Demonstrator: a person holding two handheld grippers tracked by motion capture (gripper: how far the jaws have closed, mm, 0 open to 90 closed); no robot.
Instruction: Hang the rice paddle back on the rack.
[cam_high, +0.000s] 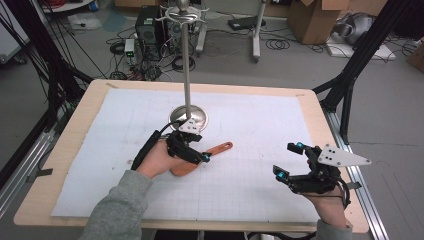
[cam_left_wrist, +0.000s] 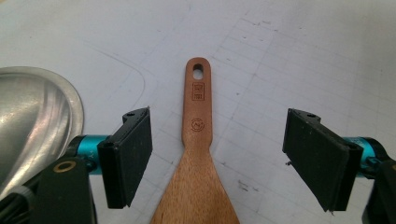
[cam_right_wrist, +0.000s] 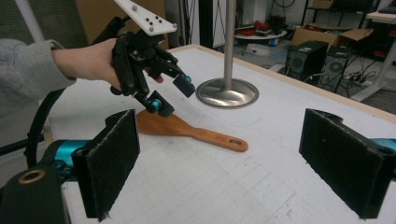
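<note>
High view: wooden spatula (cam_high: 200, 157) lies flat on the white gridded mat (cam_high: 125, 150) covering the bench (cam_high: 320, 120), handle end with hang hole pointing right, blade toward the left hand. Left tool (cam_high: 192, 150) hovers over the blade end, just near of the round metal base of the hook stand (cam_high: 188, 117), whose pole rises to hooks at the top. Right tool (cam_high: 289, 161) sits well apart at the right near side, holding nothing.

Left gripper view: jaws wide open, one on each side of the spatula (cam_left_wrist: 198, 154), not touching it. Handle runs away from the camera to the oval hole. Stand base (cam_left_wrist: 37, 116) at left, near the left jaw. Two burned-in marks on the handle: a small rectangular stamp and a round logo below it; lettering too small to read.

Right gripper view: own jaws spread wide, empty. Farther off, the left tool (cam_right_wrist: 168, 93) hangs open just above the spatula (cam_right_wrist: 187, 130) blade, hand (cam_right_wrist: 88, 60) and grey sleeve behind it. Stand pole and base (cam_right_wrist: 227, 93) are just beyond the spatula.

Step, as judged: approach for the pick, grasp not yet made. Next move calls for lowering the left tool until the pads straddle the neck where blade narrows to handle, then closing squarely; spatula lies flat, so pads must reach the mat to catch the thin edges. Likely goal is hanging it by the hole on the stand.
</note>
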